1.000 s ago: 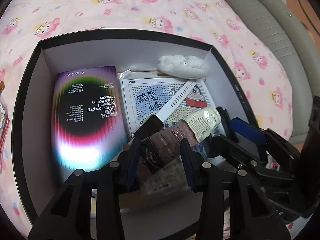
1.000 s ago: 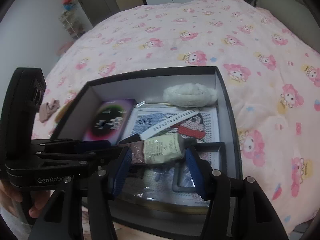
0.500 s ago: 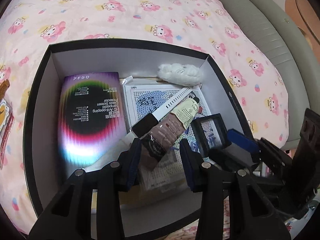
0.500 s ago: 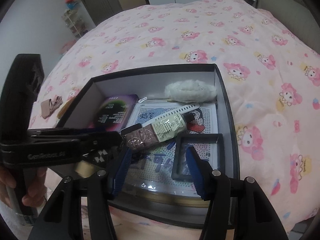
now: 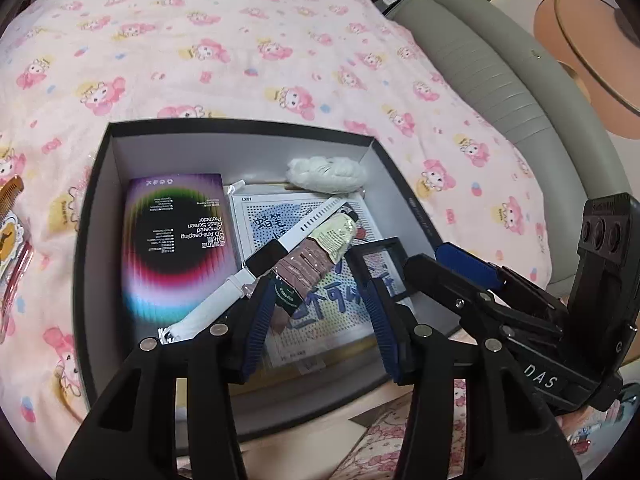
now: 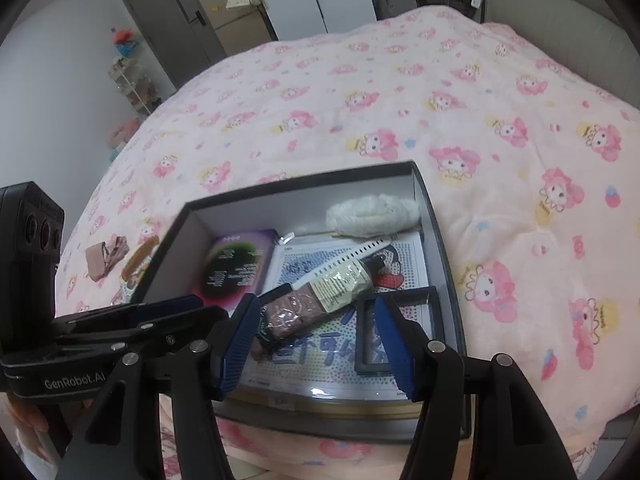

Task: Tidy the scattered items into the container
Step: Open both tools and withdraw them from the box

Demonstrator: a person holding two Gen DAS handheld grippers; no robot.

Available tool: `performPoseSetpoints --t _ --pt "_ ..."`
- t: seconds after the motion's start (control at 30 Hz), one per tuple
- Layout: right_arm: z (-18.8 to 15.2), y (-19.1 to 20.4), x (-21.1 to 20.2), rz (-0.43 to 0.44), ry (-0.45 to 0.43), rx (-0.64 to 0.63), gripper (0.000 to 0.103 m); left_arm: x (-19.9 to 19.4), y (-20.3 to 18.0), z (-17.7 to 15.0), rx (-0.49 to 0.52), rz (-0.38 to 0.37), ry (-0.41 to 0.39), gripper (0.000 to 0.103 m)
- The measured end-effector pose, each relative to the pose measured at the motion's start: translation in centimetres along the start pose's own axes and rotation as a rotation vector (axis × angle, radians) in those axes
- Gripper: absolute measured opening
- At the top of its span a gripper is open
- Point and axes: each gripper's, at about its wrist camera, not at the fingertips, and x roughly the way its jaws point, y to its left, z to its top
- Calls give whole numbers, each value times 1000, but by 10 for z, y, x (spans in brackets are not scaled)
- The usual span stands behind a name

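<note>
A black box [image 5: 86, 216] [image 6: 440, 240] with a white inside sits on the pink bed. In it lie a purple screen protector pack [image 5: 178, 240] [image 6: 236, 266], a bead-art sheet [image 5: 332, 308] [image 6: 320, 356], a white watch strap [image 5: 296, 236] [image 6: 348, 260], a brown and cream tube [image 5: 316, 256] [image 6: 320, 300], a white fluffy item [image 5: 326, 170] [image 6: 372, 214] and a small black frame [image 5: 380, 256] [image 6: 400, 332]. My left gripper [image 5: 320, 332] is open and empty above the box's near side. My right gripper [image 6: 316, 344] is open and empty beside it.
A comb [image 5: 10, 196] and a pink packet [image 5: 14, 276] lie on the bed left of the box. A folded brown item [image 6: 106, 258] and the comb [image 6: 138, 258] show in the right wrist view. A grey padded headboard [image 5: 504, 80] runs along the right.
Both grippers have pulled back and up from the box. The tube, between the left fingers a second ago, now lies in the box across the watch strap.
</note>
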Motion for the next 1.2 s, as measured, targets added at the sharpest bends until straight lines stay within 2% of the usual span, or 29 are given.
performPoseSetpoints --t 0.17,0.43,0.93,1.0,1.1,1.2 --pt "-1 15 -22 8 -49 -22 56 -26 -4 -7 19 -11 -57 49" --pt "-15 35 -48 50 -88 -35 56 -63 -11 -24 78 14 -137 49" --pt "-31 69 -61 92 -116 -75 56 -92 5 -43 90 4 -177 50" --pt "-33 74 -61 102 -117 -84 56 -94 9 -46 91 21 -178 50" --pt "-36 84 -61 192 -99 -102 57 -93 12 -51 96 66 -175 50" --pt "-40 96 -64 166 -138 -128 59 -96 22 -53 71 58 -174 50"
